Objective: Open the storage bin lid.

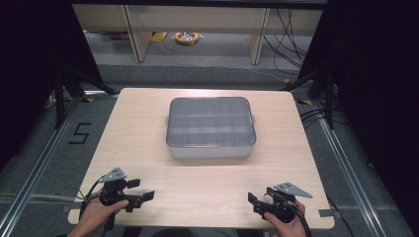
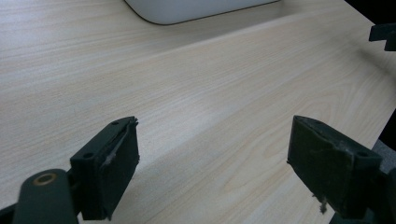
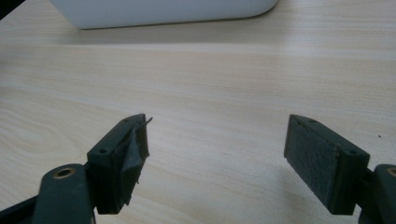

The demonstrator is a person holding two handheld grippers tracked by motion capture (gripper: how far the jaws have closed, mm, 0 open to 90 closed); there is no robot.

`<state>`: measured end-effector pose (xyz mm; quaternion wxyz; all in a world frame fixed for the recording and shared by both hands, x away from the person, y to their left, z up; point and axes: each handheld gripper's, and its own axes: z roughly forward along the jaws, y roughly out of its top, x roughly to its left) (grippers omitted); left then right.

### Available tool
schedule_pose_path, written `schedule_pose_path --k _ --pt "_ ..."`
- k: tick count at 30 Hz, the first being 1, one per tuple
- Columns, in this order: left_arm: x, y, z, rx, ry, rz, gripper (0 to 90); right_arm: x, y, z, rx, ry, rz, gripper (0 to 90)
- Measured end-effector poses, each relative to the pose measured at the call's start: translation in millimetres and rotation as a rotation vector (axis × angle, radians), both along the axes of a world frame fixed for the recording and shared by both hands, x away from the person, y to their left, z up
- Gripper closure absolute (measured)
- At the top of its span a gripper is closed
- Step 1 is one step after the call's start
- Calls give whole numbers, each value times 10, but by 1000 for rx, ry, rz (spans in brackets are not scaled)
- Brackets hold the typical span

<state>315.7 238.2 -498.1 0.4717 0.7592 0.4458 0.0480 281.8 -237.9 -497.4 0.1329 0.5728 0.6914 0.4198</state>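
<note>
Your left gripper (image 1: 140, 191) sits near the front left corner of the tabletop (image 1: 148, 148), held in your left hand (image 1: 96, 215), with its jaws pointing toward the right side of the table. In the left gripper view those jaws stand wide apart and released (image 2: 212, 163), with bare wood grain between them and nothing held or touched. The pads (image 2: 122, 172) look worn, with frayed edges.

Your right gripper (image 1: 255, 203) sits near the front right corner, held in your right hand (image 1: 289, 224), its jaws pointing left. In the right gripper view they are just as widely spread (image 3: 217, 161), with bare wood between them and nothing gripped. The pad on the left jaw is peeling and ragged at its tip.

The two grippers are well apart from each other, and the tip of the right one shows at the upper right edge of the left gripper view.

The grey box (image 1: 211, 127), a rounded rectangular container with a translucent lid and a grid of compartments under it, rests at the middle of the tabletop, well beyond both grippers. Its pale lower wall appears at the top of each gripper view. Neither gripper touches it.
</note>
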Motion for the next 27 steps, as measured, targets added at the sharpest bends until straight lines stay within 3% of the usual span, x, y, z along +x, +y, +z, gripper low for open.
schedule_pose_path --k 10,11,12,17,18,20,23,24,27 --pt "1 -3 2 -2 -3 3 157 -2 -7 24 6 -1 -14 234" --pt "4 3 6 0 -4 0 158 21 -41 7 -28 -36 7 235" --pt "4 3 6 0 -4 0 158 29 -38 1 -9 -48 5 234" --pt "8 4 13 1 -10 4 159 31 -45 8 -8 -48 4 234" --pt "11 5 15 0 -13 7 159 10 -18 28 17 -20 -18 234" --pt "19 9 20 -1 -17 9 159 5 -18 36 14 -12 -22 234" --pt "30 10 24 -3 -16 12 160 19 -19 33 30 -32 -20 235" --pt "34 8 24 -5 -15 16 161 49 -51 19 -7 -65 -6 235" --pt "47 13 29 -4 -19 13 161 50 -39 27 0 -59 -13 235"
